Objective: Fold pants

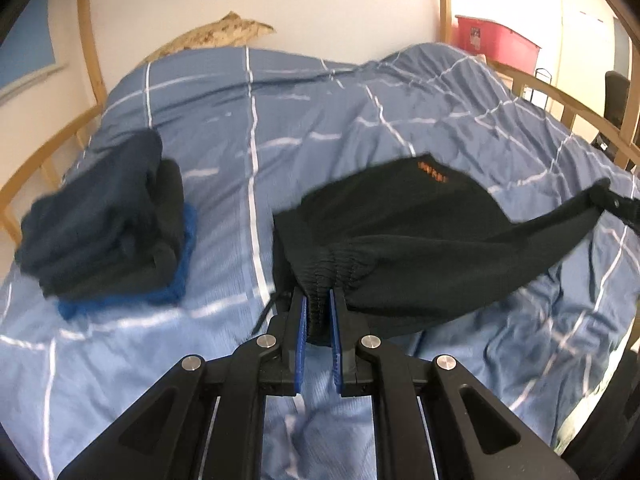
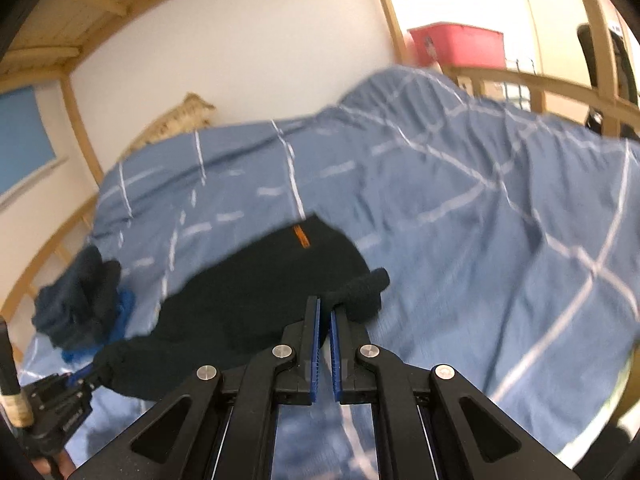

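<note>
Black pants [image 1: 400,216] with a small orange label hang stretched above the blue checked bed cover [image 1: 304,120]. My left gripper [image 1: 318,300] is shut on the gathered elastic waistband at one end. The other end of the waistband runs off to the right, where the right gripper [image 1: 618,202] pinches it. In the right wrist view my right gripper [image 2: 325,310] is shut on a black fabric edge of the pants [image 2: 256,292], and the left gripper [image 2: 86,376] shows at the lower left holding the far end. The rest of the pants droops onto the cover.
A stack of folded dark clothes [image 1: 104,216] on a blue garment lies at the left of the bed. A wooden bed frame [image 1: 592,116] rails the sides. A patterned pillow [image 1: 216,34] sits at the wall, and a red bin [image 1: 496,40] stands beyond.
</note>
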Action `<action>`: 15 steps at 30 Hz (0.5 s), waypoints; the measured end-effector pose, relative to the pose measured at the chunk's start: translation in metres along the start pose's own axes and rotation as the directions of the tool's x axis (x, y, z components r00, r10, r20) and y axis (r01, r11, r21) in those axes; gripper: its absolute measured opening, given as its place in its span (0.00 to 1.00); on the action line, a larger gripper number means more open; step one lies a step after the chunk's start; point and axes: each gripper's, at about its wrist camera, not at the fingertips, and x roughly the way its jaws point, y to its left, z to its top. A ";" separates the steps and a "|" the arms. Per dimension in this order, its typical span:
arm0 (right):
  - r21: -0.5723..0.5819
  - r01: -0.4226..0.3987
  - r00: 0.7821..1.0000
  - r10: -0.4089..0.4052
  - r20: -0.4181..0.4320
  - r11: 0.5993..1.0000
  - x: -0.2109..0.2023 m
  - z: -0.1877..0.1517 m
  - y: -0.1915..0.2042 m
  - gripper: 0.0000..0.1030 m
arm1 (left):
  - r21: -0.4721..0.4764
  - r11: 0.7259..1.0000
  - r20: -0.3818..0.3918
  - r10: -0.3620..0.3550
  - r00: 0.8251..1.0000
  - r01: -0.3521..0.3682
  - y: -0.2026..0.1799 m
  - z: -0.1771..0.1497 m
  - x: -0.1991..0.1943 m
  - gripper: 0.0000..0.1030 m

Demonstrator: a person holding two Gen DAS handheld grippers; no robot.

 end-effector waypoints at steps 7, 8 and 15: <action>-0.079 -0.005 1.000 0.005 -0.004 0.997 0.036 0.062 0.026 0.06 | 0.005 1.000 -0.051 -0.025 0.998 0.025 0.014 0.057 0.021 0.11; -0.086 -0.003 1.000 0.002 -0.014 0.996 0.043 0.067 0.028 0.06 | 0.005 0.999 -0.077 -0.033 0.996 0.034 0.017 0.068 0.030 0.11; -0.112 0.020 0.993 -0.033 -0.117 0.994 0.114 0.098 0.041 0.06 | -0.021 0.999 -0.170 -0.042 0.984 0.039 0.032 0.109 0.080 0.12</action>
